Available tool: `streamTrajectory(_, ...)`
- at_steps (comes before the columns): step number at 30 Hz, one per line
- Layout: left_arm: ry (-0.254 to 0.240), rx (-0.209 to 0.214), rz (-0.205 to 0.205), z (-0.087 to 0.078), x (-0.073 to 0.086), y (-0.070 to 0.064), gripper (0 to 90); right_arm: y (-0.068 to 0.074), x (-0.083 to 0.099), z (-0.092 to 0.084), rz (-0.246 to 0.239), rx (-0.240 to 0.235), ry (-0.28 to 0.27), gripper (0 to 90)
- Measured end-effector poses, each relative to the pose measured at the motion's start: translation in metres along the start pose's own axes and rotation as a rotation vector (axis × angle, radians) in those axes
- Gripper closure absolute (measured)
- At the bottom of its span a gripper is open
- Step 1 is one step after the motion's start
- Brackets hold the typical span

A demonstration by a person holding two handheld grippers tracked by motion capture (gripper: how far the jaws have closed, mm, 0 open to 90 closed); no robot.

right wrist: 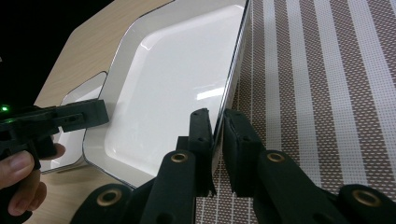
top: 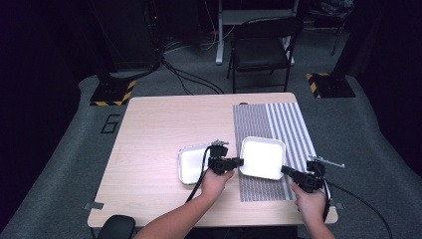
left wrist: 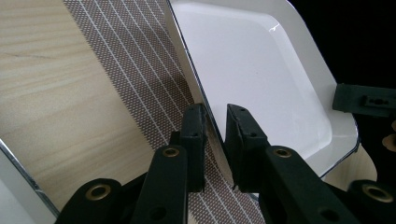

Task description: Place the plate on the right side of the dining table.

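**White plate pinched from both sides**

White and square, the larger plate hangs between my tools. My left gripper clamps its near rim; my right gripper clamps the opposite rim, sharing the load, above the striped mat. Behind my left tool sits a smaller plate.

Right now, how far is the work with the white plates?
Done: both grippers, left and right, are shut on opposite rims of the large white plate. In hand: it is held over the striped mat. Left: setting it down; the smaller plate lies untouched.
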State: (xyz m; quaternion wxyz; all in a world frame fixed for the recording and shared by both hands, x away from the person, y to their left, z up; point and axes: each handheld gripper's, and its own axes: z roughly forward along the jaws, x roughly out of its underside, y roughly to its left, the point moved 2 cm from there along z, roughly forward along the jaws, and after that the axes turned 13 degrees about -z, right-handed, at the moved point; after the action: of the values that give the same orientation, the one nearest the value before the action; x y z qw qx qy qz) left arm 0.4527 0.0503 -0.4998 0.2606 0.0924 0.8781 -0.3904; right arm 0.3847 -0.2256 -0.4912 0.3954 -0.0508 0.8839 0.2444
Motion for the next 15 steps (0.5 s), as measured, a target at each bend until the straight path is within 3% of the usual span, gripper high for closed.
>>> streamTrajectory(13,0.005,0.000,0.003,0.011,-0.001,-0.006,76.8,-0.010,-0.001,-0.001,-0.005,0.021,0.003,81.8)
streamTrajectory(15,0.007,-0.004,0.009,0.012,-0.002,-0.006,76.8,-0.012,0.000,-0.001,0.011,0.013,0.001,81.8)
